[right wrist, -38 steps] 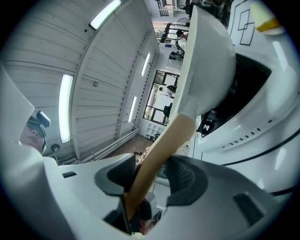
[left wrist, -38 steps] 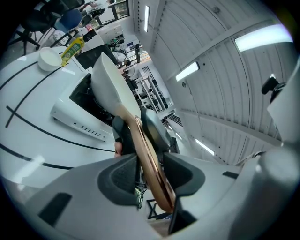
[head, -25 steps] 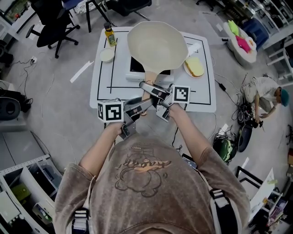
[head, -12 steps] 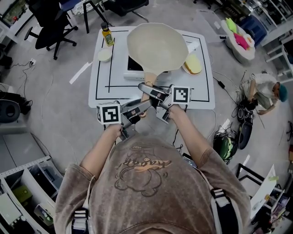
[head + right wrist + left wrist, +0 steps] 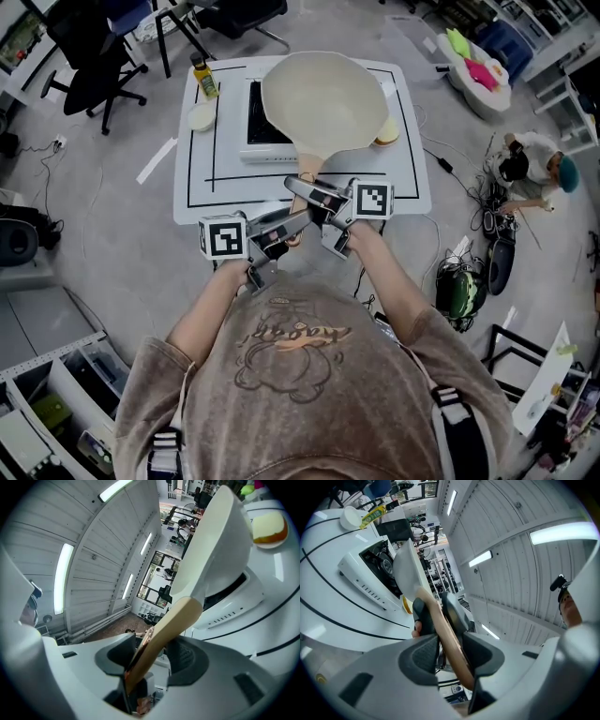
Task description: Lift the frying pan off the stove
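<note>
White table (image 5: 208, 187), stove (image 5: 266, 150), yellow bottle (image 5: 202, 78), small white dish (image 5: 201, 116), bread plate (image 5: 386, 132)

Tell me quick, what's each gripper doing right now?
Left gripper: closed on the frying pan handle.
Right gripper: closed on the same handle.

Left gripper (image 5: 296, 217), from 8 o'clock: jaws clamped on pan handle (image 5: 306, 165) | Right gripper (image 5: 298, 186), from 3 o'clock: clamped on same handle | forearms (image 5: 202, 314) converge toward 12 o'clock

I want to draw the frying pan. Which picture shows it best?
The head view: it shows the whole round frying pan from above. Both gripper views catch it only side-on, mostly its wooden handle clamped between the jaws.
</note>
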{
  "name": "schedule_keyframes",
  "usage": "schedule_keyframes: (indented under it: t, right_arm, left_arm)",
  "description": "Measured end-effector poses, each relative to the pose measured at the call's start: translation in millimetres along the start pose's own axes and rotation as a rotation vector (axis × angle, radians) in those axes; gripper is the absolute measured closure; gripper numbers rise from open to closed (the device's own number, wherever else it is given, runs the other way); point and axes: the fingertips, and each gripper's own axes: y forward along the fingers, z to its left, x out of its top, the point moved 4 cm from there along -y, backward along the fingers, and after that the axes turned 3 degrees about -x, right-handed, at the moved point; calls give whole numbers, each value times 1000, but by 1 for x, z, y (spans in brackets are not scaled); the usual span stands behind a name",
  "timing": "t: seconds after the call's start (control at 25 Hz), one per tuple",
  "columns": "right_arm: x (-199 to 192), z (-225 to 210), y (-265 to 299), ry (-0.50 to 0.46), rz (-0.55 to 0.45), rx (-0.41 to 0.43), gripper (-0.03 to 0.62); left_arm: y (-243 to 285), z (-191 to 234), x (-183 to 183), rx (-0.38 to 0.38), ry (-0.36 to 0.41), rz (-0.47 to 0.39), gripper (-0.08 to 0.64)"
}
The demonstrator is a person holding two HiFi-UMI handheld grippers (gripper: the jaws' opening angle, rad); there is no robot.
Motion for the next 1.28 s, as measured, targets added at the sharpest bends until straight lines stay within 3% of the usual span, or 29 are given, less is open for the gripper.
schedule_keyframes:
  t: [0.32,0.84,1.28]
  right_arm:
    - [-2,9,-56,-30,-54,-32,396]
    - [-1,25,-92,-19,-193,-126,393]
    - [-32,27,-169,9,-321,-206,390]
  left_arm:
    - [34,-8,-33,-25,29,76,397]
    - [58,-41,-39,-150,-3,210,397]
    - [95,-56,-97,-226,-14,356,394]
